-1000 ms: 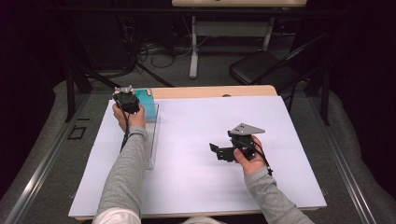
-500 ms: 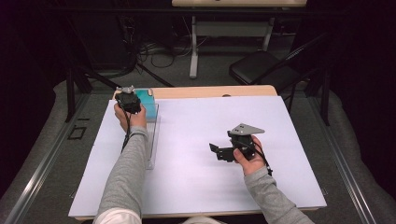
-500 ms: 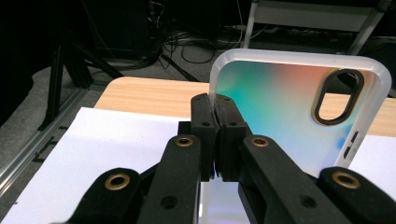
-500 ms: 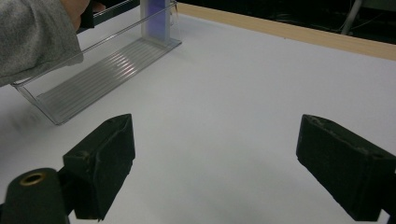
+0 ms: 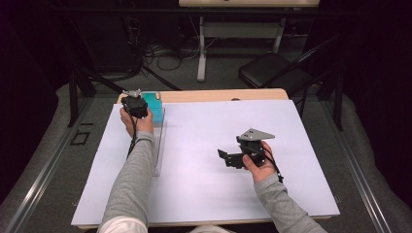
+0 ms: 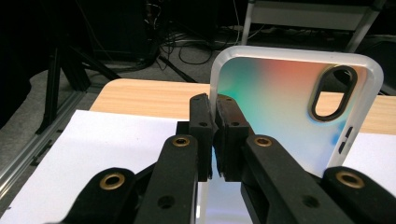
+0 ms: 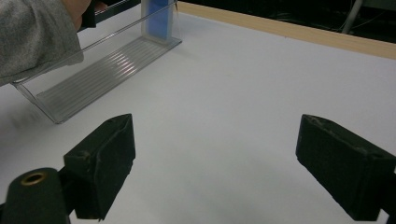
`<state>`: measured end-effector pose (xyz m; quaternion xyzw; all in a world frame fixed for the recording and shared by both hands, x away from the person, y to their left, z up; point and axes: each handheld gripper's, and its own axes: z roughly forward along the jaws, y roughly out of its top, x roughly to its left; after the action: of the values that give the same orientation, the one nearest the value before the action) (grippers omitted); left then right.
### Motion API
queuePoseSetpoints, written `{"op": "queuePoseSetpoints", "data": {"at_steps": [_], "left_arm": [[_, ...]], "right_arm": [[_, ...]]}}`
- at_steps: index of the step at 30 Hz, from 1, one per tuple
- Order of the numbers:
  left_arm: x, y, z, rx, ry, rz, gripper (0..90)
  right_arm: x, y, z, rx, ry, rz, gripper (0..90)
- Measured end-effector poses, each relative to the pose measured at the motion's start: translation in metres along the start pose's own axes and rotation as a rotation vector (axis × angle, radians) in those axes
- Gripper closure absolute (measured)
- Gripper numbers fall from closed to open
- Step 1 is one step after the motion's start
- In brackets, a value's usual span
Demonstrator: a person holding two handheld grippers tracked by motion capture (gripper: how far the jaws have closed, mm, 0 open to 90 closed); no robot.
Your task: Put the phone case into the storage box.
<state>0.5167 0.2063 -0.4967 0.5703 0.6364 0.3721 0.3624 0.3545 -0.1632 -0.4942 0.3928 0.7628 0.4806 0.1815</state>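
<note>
From the high view, the left claw (image 5: 137, 99) stands at the far left corner of the white-covered table (image 5: 301, 194), at the far end of a clear plastic rack (image 5: 159, 145), where a teal patch marks the phone case (image 5: 153, 102) it grips; the right claw (image 5: 224, 158) rests well apart on the bare sheet, jaws spread and holding nothing. The case appears to be at the rack's far end — whether it is being seated there or drawn out cannot be told from above, as the hand covers the spot.

In the left gripper view, the left claw (image 6: 214, 135) is pressed together on the left edge of the phone case (image 6: 289, 107), pinching its translucent rim; the case stands upright, its back a wash of teal and orange with an oval camera cut-out. Its lower end is hidden behind the jaws, so its footing in the rack is unclear.

In the right gripper view, the right claw (image 7: 215, 172) gapes wide over empty white surface. Beyond it lies the ribbed clear rack (image 7: 98, 70), vacant along its visible length (a blue shape — likely the case (image 7: 159, 21) — stands at the far end, cut off by the frame's top), with a grey sleeve (image 7: 37, 37) covering its near-left part. By this showing, the work is at the single case, the right hand waiting.
</note>
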Motion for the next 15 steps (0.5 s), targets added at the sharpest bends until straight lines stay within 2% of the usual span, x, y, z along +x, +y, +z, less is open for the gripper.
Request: {"op": "queuePoseSetpoints", "data": {"at_steps": [8, 15], "left_arm": [[0.0009, 0.0003, 0.0, 0.005, -0.013, -0.002, 84.7], [0.0024, 0.0016, -0.0008, -0.002, -0.017, -0.005, 79.2]], "right_arm": [[-0.0001, -0.0001, 0.0003, 0.001, -0.001, 0.002, 11.4], [0.0008, -0.0001, 0.0006, 0.004, 0.001, 0.002, 11.5]]}}
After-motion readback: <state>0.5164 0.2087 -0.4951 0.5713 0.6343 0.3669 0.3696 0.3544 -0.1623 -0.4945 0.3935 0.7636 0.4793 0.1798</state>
